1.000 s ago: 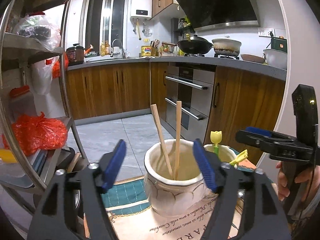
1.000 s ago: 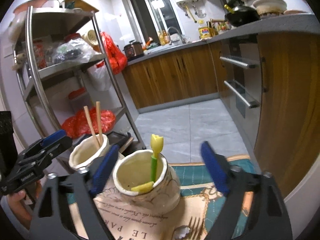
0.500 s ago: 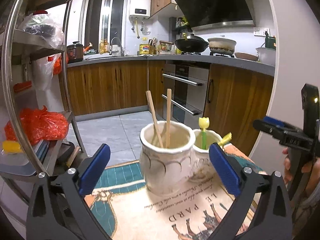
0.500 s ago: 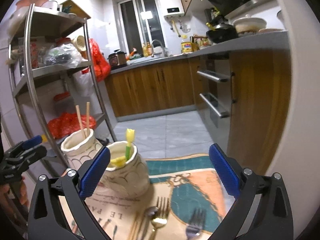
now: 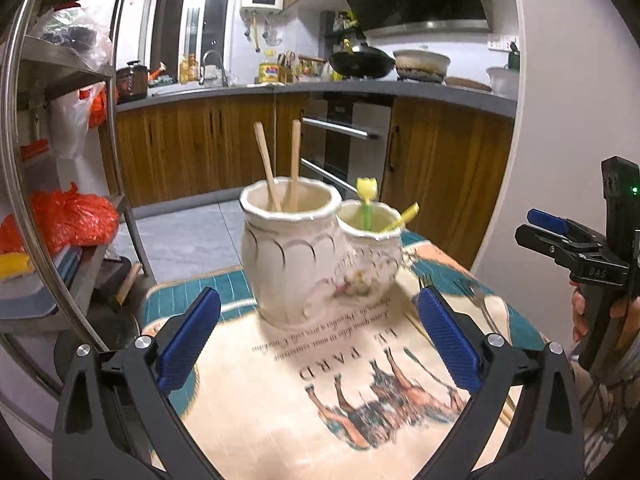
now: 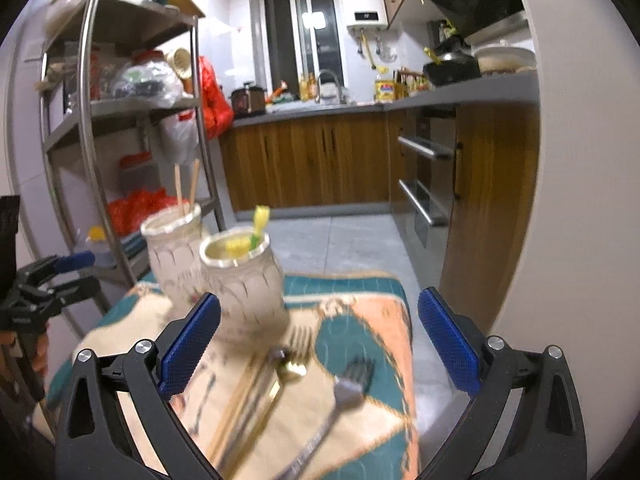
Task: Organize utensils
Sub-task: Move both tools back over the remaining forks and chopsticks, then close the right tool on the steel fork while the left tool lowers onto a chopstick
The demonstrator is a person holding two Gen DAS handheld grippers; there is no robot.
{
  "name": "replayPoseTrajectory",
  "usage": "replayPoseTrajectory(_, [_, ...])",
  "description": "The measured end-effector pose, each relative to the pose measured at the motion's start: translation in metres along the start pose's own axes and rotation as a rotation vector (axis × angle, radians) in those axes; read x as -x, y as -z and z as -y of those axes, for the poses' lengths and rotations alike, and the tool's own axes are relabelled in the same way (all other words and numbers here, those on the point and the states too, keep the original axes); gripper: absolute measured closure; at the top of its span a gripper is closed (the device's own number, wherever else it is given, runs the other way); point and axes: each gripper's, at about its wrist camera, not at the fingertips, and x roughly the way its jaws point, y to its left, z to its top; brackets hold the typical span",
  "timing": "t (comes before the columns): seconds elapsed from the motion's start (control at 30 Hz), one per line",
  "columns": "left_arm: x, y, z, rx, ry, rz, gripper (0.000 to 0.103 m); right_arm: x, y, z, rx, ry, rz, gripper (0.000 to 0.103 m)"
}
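Observation:
Two white ceramic jars stand side by side on a printed cloth (image 5: 280, 400). The larger jar (image 5: 290, 252) holds two wooden chopsticks (image 5: 295, 164). The smaller jar (image 5: 370, 252) holds a yellow-green tulip-topped utensil (image 5: 366, 200) and a yellow one. My left gripper (image 5: 320, 344) is open and empty, short of the jars. My right gripper (image 6: 320, 344) is open and empty above loose cutlery on the cloth: a silver fork (image 6: 340, 396), a gold spoon (image 6: 288, 368), a gold fork (image 6: 300, 340) and chopsticks (image 6: 240, 400). Both jars also show in the right wrist view (image 6: 240, 280).
A metal shelf rack (image 5: 24, 200) with bags and boxes stands at the left of the table. Wooden kitchen cabinets and an oven (image 5: 344, 140) lie beyond across a tiled floor. A white wall (image 6: 580, 200) borders the table's right side.
Both grippers have pulled back from the jars and opened wider. The right gripper's view now takes in the loose cutlery on the cloth.

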Motion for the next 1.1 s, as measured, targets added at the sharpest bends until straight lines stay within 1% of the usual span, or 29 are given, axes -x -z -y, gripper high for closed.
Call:
replayPoseTrajectory(0.1, [-0.002, 0.007, 0.003, 0.01, 0.01, -0.03, 0.006, 0.003, 0.01, 0.009, -0.014, 0.03, -0.037, 0.005])
replayPoseTrajectory(0.23, [-0.008, 0.016, 0.008, 0.034, 0.047, -0.091, 0.006, 0.003, 0.021, 0.02, -0.013, 0.068, -0.108, 0.005])
replayPoseTrajectory(0.37, [-0.013, 0.023, 0.016, 0.02, 0.055, -0.129, 0.006, 0.002, 0.034, 0.021, 0.005, 0.081, -0.17, 0.005])
replayPoseTrajectory(0.5, [-0.021, 0.027, 0.025, 0.013, 0.065, -0.16, 0.006, -0.008, 0.048, 0.016, 0.01, 0.066, -0.252, 0.005])
replayPoseTrajectory(0.6, [-0.029, 0.028, 0.035, -0.003, 0.05, -0.178, 0.006, -0.018, 0.054, 0.014, 0.015, 0.088, -0.3, 0.005])
replayPoseTrajectory(0.7, [-0.036, 0.031, 0.045, -0.027, 0.043, -0.201, 0.006, -0.029, 0.059, 0.015, -0.017, 0.093, -0.345, 0.005])
replayPoseTrajectory(0.77, [-0.04, 0.034, 0.051, -0.043, 0.035, -0.214, 0.006, -0.035, 0.06, 0.014, -0.024, 0.099, -0.362, 0.005])
replayPoseTrajectory(0.8, [-0.043, 0.035, 0.053, -0.046, 0.028, -0.222, 0.006, -0.038, 0.06, 0.014, -0.027, 0.105, -0.37, 0.007])
replayPoseTrajectory(0.87, [-0.047, 0.036, 0.056, -0.04, 0.019, -0.233, 0.006, -0.044, 0.06, 0.013, -0.032, 0.105, -0.384, 0.008])
replayPoseTrajectory(0.93, [-0.052, 0.037, 0.058, -0.033, 0.01, -0.244, 0.006, -0.049, 0.06, 0.012, -0.036, 0.106, -0.395, 0.012])
replayPoseTrajectory(0.97, [-0.054, 0.037, 0.059, -0.028, 0.002, -0.248, 0.006, -0.052, 0.059, 0.01, -0.035, 0.099, -0.4, 0.02])
replayPoseTrajectory(1.0, [-0.056, 0.037, 0.06, -0.021, -0.004, -0.251, 0.006, -0.054, 0.058, 0.008, -0.034, 0.094, -0.407, 0.025])
replayPoseTrajectory(1.03, [-0.058, 0.038, 0.061, -0.007, -0.006, -0.259, 0.006, -0.056, 0.058, 0.008, -0.033, 0.089, -0.414, 0.028])
replayPoseTrajectory(1.1, [-0.062, 0.039, 0.065, 0.008, -0.006, -0.271, 0.006, -0.059, 0.06, 0.005, -0.035, 0.069, -0.431, 0.043])
